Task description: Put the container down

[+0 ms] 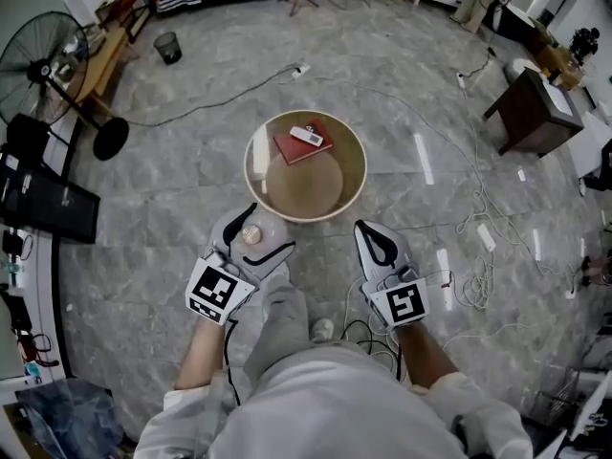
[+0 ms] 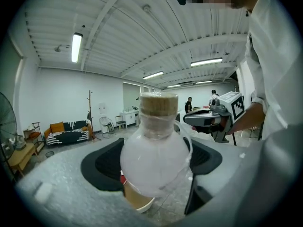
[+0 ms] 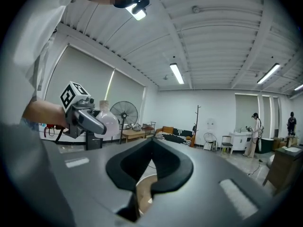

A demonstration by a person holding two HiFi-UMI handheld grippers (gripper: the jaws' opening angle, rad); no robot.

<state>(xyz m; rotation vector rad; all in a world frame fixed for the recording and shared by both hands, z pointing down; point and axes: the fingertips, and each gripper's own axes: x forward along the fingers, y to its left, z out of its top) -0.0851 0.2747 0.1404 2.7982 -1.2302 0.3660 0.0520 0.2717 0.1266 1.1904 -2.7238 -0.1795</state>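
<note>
A round frosted glass container (image 1: 256, 235) with a cork stopper is held upright between the jaws of my left gripper (image 1: 260, 233), just short of the near rim of the round beige tub table (image 1: 356, 194). In the left gripper view the container (image 2: 154, 162) fills the gap between the black pads (image 2: 102, 162), and the left gripper (image 2: 152, 155) is shut on its bulb. My right gripper (image 1: 369, 237) hovers beside it to the right, jaws together with nothing in them. The right gripper view shows the right gripper (image 3: 150, 167) and the container (image 3: 107, 120) off to the left.
On the round table lie a red book (image 1: 298, 148), a white remote-like item (image 1: 307, 136) and a white stick (image 1: 260, 153). A standing fan (image 1: 43, 65) and black equipment (image 1: 43, 204) are at the left. Cables (image 1: 478, 228) trail over the floor, and a dark wooden table (image 1: 529, 111) stands at the right.
</note>
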